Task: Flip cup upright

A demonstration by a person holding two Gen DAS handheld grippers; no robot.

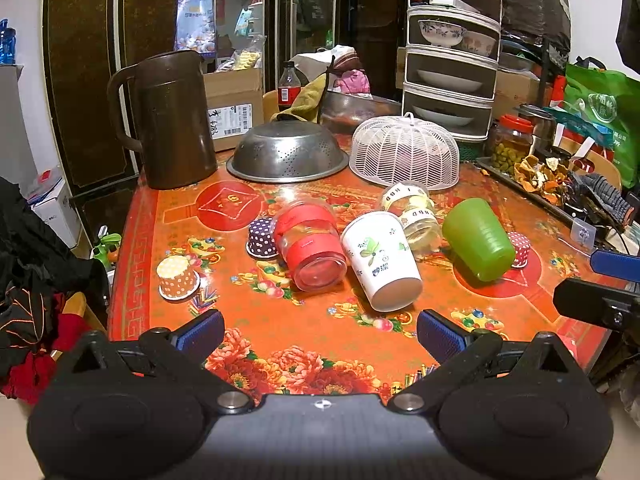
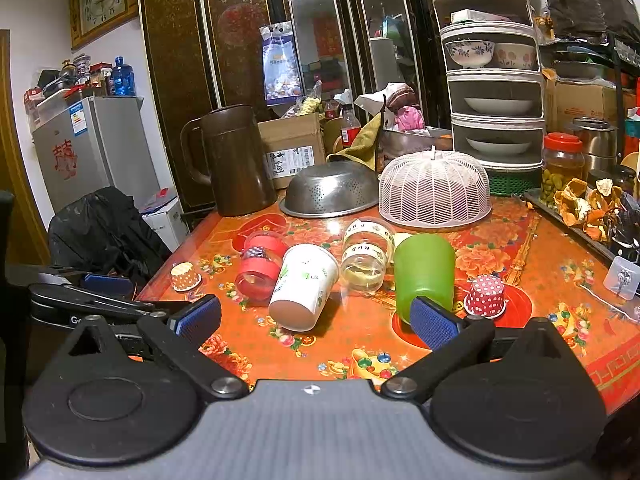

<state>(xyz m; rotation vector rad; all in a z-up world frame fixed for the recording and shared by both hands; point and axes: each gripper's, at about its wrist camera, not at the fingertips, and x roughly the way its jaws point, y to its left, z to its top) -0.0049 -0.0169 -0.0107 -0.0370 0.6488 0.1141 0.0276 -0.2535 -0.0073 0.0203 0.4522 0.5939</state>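
Several cups lie on their sides on the orange floral table (image 1: 280,340): a clear cup with red bands (image 1: 310,246), a white paper cup (image 1: 380,258), a clear cup with a lettered band (image 1: 414,216) and a green plastic cup (image 1: 478,238). In the right wrist view they are the red-banded cup (image 2: 258,266), white cup (image 2: 302,284), clear cup (image 2: 366,258) and green cup (image 2: 424,276). My left gripper (image 1: 320,336) is open, short of the white cup. My right gripper (image 2: 316,320) is open; its right fingertip (image 2: 434,322) overlaps the green cup's base.
Small dotted paper cups stand inverted: orange (image 1: 178,278), purple (image 1: 262,238), red (image 1: 520,248). A brown jug (image 1: 172,120), an inverted steel colander (image 1: 288,152) and a white mesh food cover (image 1: 404,152) stand behind. A tray of peels (image 1: 540,176) lies right.
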